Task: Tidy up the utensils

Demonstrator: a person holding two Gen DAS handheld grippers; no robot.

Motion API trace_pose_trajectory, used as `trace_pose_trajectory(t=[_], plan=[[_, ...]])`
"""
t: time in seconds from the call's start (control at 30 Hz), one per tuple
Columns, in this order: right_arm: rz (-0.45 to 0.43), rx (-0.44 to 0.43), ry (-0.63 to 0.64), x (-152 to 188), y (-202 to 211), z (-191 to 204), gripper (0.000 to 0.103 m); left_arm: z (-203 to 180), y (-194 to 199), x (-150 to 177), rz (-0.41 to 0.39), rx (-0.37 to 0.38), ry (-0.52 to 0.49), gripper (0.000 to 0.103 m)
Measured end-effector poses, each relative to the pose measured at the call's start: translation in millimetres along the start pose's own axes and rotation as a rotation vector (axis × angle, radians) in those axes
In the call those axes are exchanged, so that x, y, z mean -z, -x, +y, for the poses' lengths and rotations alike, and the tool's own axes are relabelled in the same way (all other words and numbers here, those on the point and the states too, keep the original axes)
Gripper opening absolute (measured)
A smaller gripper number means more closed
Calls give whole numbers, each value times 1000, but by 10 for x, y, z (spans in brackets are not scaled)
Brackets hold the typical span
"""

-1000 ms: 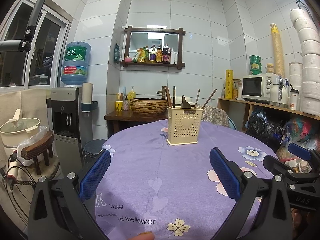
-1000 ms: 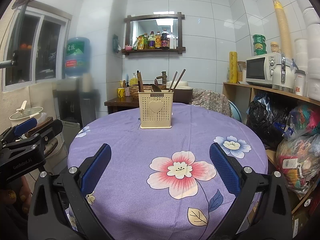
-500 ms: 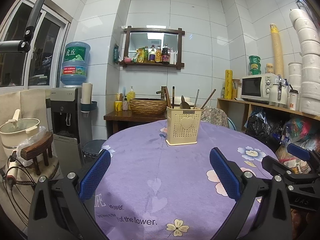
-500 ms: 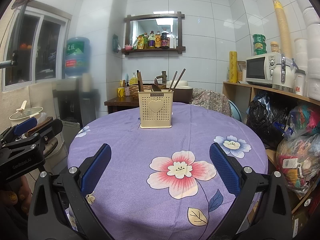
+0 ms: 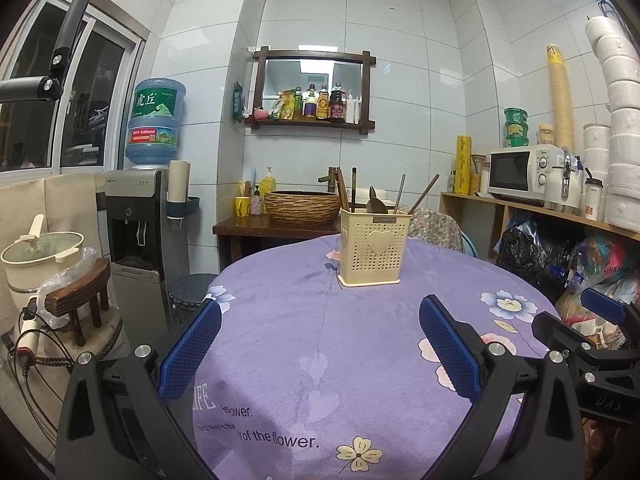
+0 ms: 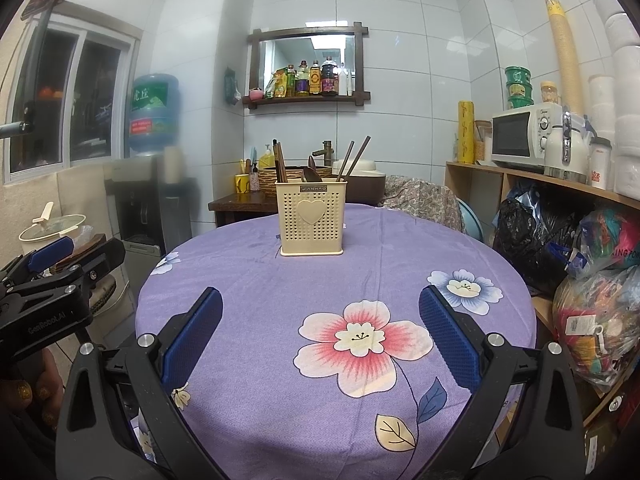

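- Round table w/ purple floral cloth (image 6: 360, 280): 1. Bare apart from the holder; printed text near the front edge in left wrist view.
- Cream perforated plastic utensil holder w/ heart emblem (image 6: 311, 222): 1. Upright on the far half of the table, well apart from both grippers. Also in left wrist view (image 5: 374, 250).
- Dark wooden chopsticks & utensils (image 6: 352, 160): approx 6 sticks/handles standing in the holder, leaning; exact count cannot be told, as they overlap.
- Left gripper, black frame w/ blue pads (image 5: 320, 344): 1. Jaws spread wide, nothing between them; held over the table's near edge.
- Right gripper, same build (image 6: 320, 332): 1. Jaws spread wide, holding nothing; above the big pink flower print.
- White microwave (image 6: 524, 132): 1, on wooden shelf at right.
- Blue water-dispenser bottle (image 5: 156, 120): 1, at left.
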State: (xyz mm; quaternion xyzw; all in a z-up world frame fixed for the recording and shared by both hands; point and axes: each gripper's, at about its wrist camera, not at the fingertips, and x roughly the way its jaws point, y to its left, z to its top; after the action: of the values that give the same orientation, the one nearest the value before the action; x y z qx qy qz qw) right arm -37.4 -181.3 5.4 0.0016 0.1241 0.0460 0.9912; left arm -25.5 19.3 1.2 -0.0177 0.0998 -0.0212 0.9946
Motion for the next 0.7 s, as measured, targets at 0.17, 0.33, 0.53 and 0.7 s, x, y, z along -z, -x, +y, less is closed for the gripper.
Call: trace_pose_trajectory(t=[0.17, 0.33, 0.53, 0.7], plan=[[5, -3, -3, -2, -9, -4, 97, 2, -4, 2, 12, -3, -3, 98], [5, -3, -3, -2, -12, -3, 97, 7, -9, -2, 17, -8, 0, 98], [5, -3, -3, 0, -6, -6, 97, -5, -13, -8, 14, -11, -4, 98], [7, -3, -3, -2, -9, -2, 97, 0, -19, -7, 15, -13, -5, 98]])
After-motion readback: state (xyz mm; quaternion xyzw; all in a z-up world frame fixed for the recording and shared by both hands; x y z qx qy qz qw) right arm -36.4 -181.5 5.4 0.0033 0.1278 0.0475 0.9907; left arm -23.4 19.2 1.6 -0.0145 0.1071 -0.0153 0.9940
